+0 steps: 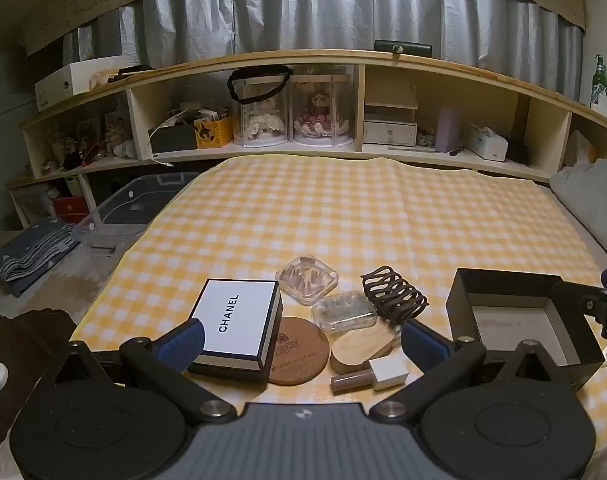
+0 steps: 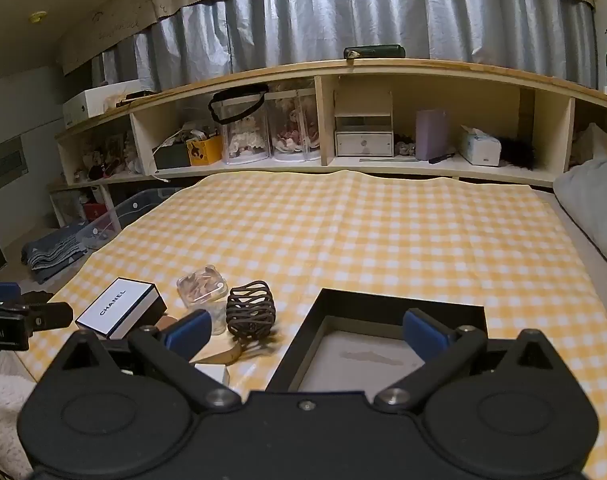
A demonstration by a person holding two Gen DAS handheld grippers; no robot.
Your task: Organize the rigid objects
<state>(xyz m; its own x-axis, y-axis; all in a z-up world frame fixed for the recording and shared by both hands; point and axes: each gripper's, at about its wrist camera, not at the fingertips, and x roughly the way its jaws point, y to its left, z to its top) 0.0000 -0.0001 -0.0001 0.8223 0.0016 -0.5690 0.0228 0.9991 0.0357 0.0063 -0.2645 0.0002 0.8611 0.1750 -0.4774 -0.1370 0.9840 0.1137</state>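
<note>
On the yellow checked cloth (image 1: 323,216) lie a white Chanel box (image 1: 235,320), a round cork coaster (image 1: 299,350), two clear plastic cases (image 1: 307,280) (image 1: 343,312), a dark brown hair claw (image 1: 393,294), a wooden oval piece (image 1: 363,346) and a nail polish bottle (image 1: 369,376). An open black tray (image 1: 519,320) stands to their right. My left gripper (image 1: 303,344) is open above the coaster. My right gripper (image 2: 303,336) is open over the black tray's (image 2: 367,312) left wall. The hair claw (image 2: 250,312) and the Chanel box (image 2: 119,306) lie to its left.
A wooden shelf unit (image 1: 343,64) with boxes, doll cases and a tissue box runs behind the cloth. A clear storage bin (image 1: 131,208) and folded blue fabric (image 1: 31,252) lie on the floor at left. A grey pillow (image 2: 591,200) is at right.
</note>
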